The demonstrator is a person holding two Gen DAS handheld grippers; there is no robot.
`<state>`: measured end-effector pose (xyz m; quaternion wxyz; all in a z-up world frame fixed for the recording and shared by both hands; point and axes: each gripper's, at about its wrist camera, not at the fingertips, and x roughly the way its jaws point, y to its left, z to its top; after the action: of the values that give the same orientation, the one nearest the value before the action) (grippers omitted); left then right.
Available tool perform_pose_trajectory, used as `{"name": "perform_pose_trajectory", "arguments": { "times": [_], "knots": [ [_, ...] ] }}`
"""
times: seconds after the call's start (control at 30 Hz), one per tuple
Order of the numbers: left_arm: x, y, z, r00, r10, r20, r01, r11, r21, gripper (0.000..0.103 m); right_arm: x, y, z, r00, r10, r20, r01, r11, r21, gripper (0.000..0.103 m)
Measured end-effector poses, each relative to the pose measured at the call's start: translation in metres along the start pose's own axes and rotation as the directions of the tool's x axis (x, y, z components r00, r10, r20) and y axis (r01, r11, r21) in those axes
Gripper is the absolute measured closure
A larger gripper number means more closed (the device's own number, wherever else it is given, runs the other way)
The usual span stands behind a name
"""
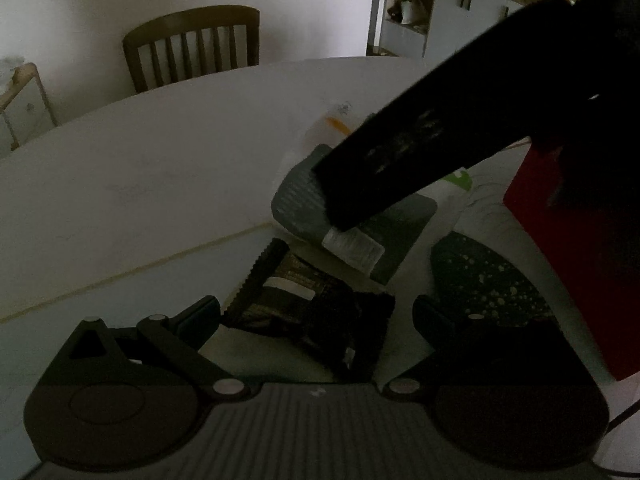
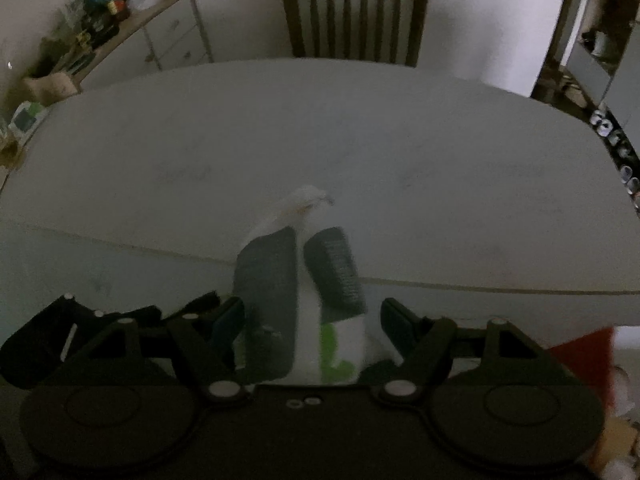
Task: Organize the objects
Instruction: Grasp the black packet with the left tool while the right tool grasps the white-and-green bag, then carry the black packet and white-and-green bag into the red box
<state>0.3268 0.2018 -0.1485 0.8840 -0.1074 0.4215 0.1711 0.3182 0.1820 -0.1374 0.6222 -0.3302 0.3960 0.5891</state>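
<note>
Packets: dark and grey packets [image 1: 320, 312] are lying low-centre on the white table [image 1: 160, 168].
Left gripper [image 1: 316, 316]: hanging with jaws apart above the dark packet (dim light).
Right gripper [image 2: 312, 320]: standing wide, straddling grey packets [image 2: 266, 280] without clamping.
Chair [image 2: 354, 16]: sitting top-centre.

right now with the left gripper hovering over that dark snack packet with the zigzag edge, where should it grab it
Take the dark snack packet across its flat middle, coming down from above. It lies flat on the table, its serrated seal pointing away, and the open left gripper already straddles it. The seal edge is thin and likely to slip; the middle offers more to pinch.
</note>
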Motion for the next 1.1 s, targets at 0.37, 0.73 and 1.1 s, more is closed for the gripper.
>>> {"name": "perform_pose_trajectory", "arguments": {
  "times": [0.37,0.73,1.1],
  "knots": [
    [0.009,0.003,-0.003,1.0,0.003,0.013,-0.003,0.999,0.032,0.002,0.018,0.001,-0.009,0.999,0.0,-0.042,-0.001,1.0,-0.01,0.028],
    [0.011,0.008,0.005,0.999,0.017,0.029,-0.019,0.998,0.061,0.024,0.016,0.004,-0.012,0.999,-0.021,-0.046,0.019,0.999,-0.036,0.044],
    [0.004,0.012,0.009,0.999,0.021,0.03,-0.022,0.998,0.05,0.035,-0.002,0.006,-0.028,0.999,-0.051,0.005,0.051,0.997,-0.055,0.064]
  ]
}}
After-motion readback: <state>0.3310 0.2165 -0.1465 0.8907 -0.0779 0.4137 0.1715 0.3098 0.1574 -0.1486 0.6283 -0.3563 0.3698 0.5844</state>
